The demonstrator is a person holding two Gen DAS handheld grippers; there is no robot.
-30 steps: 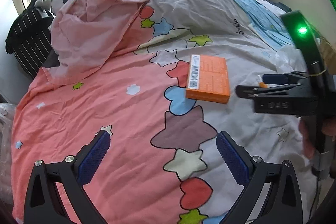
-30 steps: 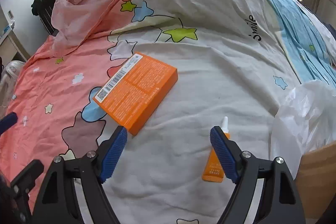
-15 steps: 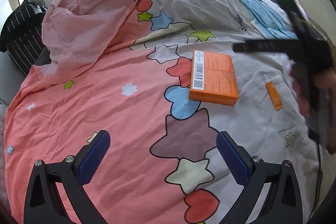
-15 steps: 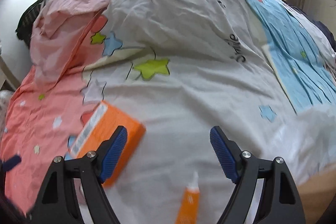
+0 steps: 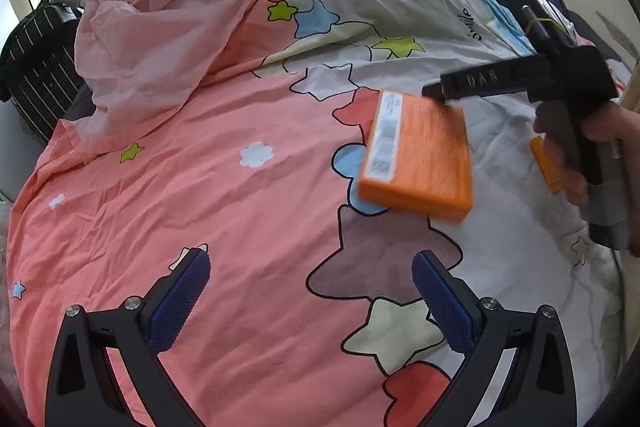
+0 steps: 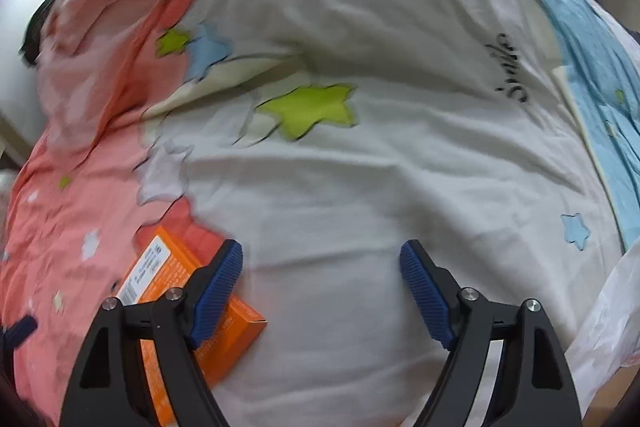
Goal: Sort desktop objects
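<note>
Orange box [image 5: 416, 157] lay flat on the bed [image 5: 240, 211], toward its right side, where the pink part of the cover meets the white. Flat rectangular carton, matte orange, white barcode strip along its left edge, small print on top; print blurred, unreadable. In the right wrist view the box [image 6: 160, 271] sat partly under the left finger of that gripper.

Small orange tube [image 5: 546, 165] lay right of the box, mostly hidden behind the person's hand [image 5: 592, 151]; probably a squeeze tube, view too poor to confirm.

Left gripper [image 5: 310, 299]: jaws spread wide, nothing between them, over the pink cover near the bed's front edge. Pads blue, knurled rubber on black frames.

Right gripper [image 6: 322, 287]: jaws spread wide, empty, above white cover just right of the box. In the left wrist view it showed side-on as a black body, tip just over the box's far edge, green LED on top.

Cover: wrinkled cotton, printed stars and hearts. Crumpled pink sheet [image 5: 172, 19] bunched at the far left corner. White plastic bag [image 6: 604, 323] at the right edge.
</note>
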